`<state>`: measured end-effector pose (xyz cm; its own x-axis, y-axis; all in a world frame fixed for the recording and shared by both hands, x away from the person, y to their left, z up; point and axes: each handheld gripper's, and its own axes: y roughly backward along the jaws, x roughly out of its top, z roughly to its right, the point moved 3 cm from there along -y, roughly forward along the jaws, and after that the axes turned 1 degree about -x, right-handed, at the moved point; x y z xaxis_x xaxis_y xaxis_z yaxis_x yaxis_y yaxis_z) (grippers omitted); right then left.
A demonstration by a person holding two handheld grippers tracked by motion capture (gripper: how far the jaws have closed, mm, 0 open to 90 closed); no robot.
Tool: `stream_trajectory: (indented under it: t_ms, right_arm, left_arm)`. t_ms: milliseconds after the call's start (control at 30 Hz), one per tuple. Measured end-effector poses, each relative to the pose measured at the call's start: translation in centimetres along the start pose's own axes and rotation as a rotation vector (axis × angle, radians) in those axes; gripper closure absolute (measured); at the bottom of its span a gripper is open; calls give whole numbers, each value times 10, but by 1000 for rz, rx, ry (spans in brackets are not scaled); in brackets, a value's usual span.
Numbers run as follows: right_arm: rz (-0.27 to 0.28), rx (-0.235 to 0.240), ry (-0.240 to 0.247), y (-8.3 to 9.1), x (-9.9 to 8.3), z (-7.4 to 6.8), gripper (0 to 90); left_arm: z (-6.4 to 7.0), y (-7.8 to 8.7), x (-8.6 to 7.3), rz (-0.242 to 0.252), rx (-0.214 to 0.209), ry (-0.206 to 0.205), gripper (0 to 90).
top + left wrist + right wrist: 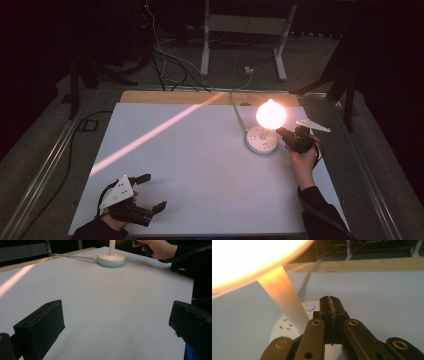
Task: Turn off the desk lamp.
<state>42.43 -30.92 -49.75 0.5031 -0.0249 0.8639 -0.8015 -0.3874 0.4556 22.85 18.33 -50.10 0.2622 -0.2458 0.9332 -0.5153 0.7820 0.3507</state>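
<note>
- So I'm working the lamp (270,114) here, the glowing globe on a thin white stem that's plugged into a round white power hub (261,140). The hub is sitting toward the far right corner of the surface (200,165), and its cord is running off over the far edge.
- I'm holding my right tool (283,133) right up against the hub from the right edge side, tips low over its top. In the right gripper view the jaws are pressed fully together with nothing between them.
- Why closed? My guess is I'm using the shut tips like a fingertip for poking the little blue-lit button (310,306) on the hub. It's sitting just beyond the tips, between them and the stem. Can't tell if the tips are actually touching the hub, though.
- The lamp is lit, so I'm reckoning the switch is in its on state right now.
- My left tool (148,191) is parking way over at the near left corner, well apart from the lamp. Jaws are spread wide and holding nothing, just hanging over bare surface. I'm keeping it out of the way since this looks like a one-hand job.
</note>
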Motion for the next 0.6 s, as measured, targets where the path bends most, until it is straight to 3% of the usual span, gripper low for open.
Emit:
stream_trajectory:
  t_ms: [200, 600]
  right_arm:
    - [12, 1, 12, 3, 3, -2, 897]
    - [-52, -28, 49, -9, -10, -3, 897]
  left_arm:
    - [0, 0, 0, 0, 0, -2, 6]
    - [0, 0, 0, 2, 1, -3, 6]
